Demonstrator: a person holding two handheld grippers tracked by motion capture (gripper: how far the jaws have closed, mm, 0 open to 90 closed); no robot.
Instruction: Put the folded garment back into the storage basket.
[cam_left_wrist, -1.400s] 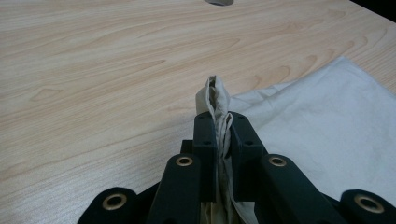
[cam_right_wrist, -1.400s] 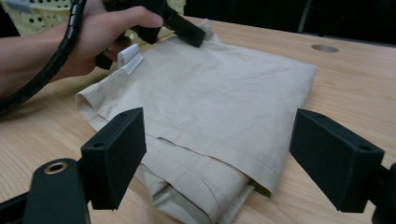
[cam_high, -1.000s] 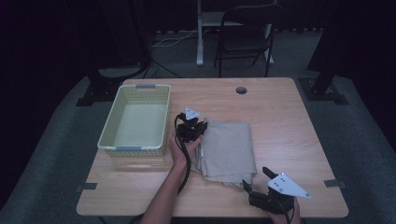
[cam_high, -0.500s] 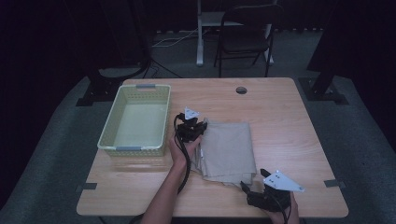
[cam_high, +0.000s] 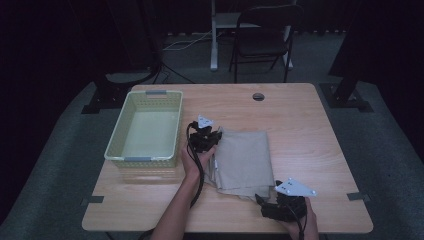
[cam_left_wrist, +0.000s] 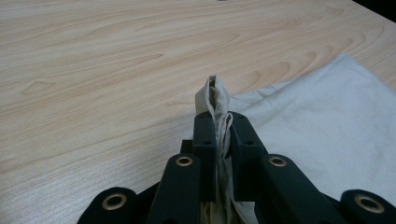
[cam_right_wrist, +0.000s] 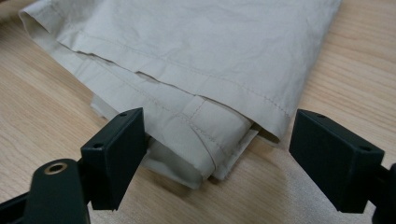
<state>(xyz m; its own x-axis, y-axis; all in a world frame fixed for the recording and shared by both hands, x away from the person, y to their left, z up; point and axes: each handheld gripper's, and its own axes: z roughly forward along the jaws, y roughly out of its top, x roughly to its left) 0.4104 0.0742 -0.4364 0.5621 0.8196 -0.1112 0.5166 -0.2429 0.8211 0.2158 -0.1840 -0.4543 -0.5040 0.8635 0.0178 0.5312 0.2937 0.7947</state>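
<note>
Wooden table (cam_high: 310, 130): left tool (cam_left_wrist: 219, 140) clamps folded cloth (cam_high: 245, 160), right tool (cam_right_wrist: 217, 163) gapes

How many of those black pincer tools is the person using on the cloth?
2. The left gripper pinches the far-left corner of the folded cloth; the right gripper sits open at its near corner, by the table edge.

From my folded beige cloth (cam_high: 245, 162), bare wooden table (cam_high: 310, 135) lies open toward three o'clock; the pale green plastic basket (cam_high: 147, 129) blocks nine o'clock.
</note>
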